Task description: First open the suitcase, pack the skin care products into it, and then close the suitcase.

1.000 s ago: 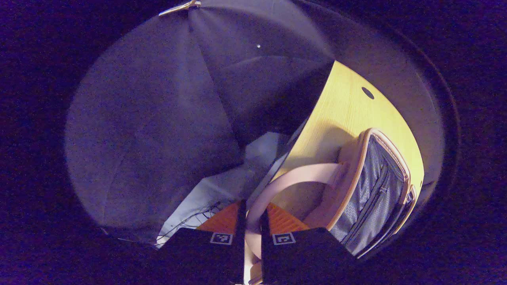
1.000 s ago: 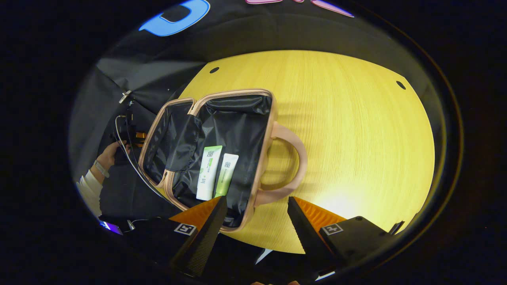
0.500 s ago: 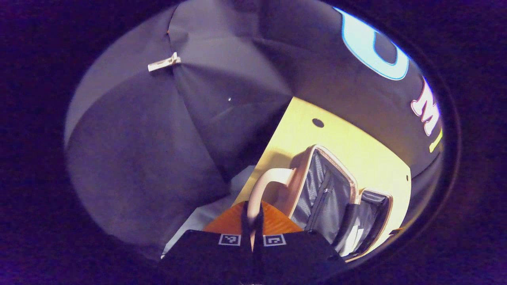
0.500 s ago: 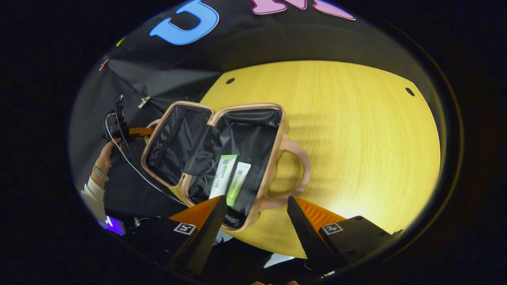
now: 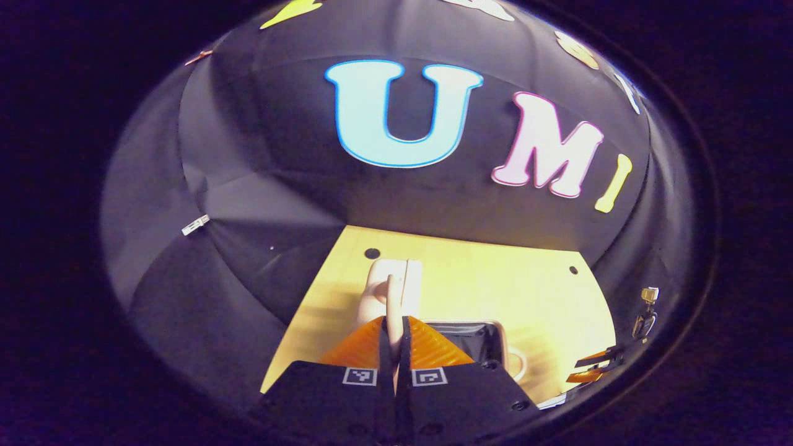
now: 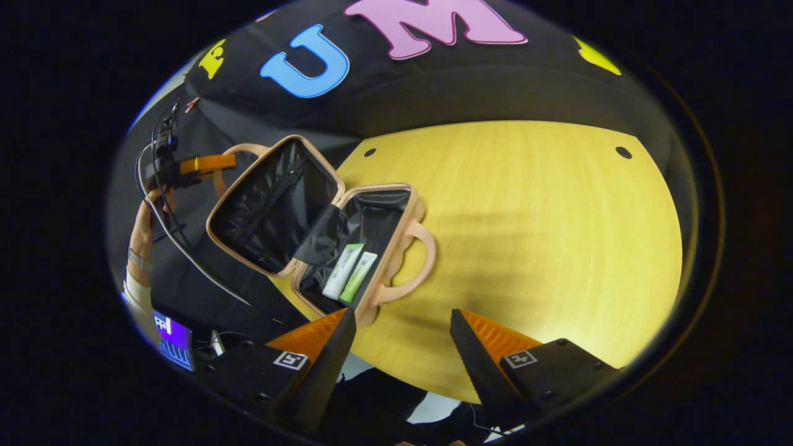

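Note:
The pink suitcase lies open near the left edge of the yellow table. Two skin care tubes, one white and green and one pale green, lie side by side in its black-lined base. The lid stands tilted up to the left. My left gripper is shut on the lid's handle. In the left gripper view that pink handle is pinched at my left gripper, with the base below. My right gripper hangs open in front of the case, holding nothing.
A hand and white sleeve hold the left gripper, with cables trailing down. A lit screen sits at the lower left beyond the table's edge. The table has small dark holes near its far corners. The wide right side is bare wood.
My left gripper, shut on the lid's handle, has swung the lid up from lying flat to tilted upright. My right gripper has drawn back from the case, staying open.

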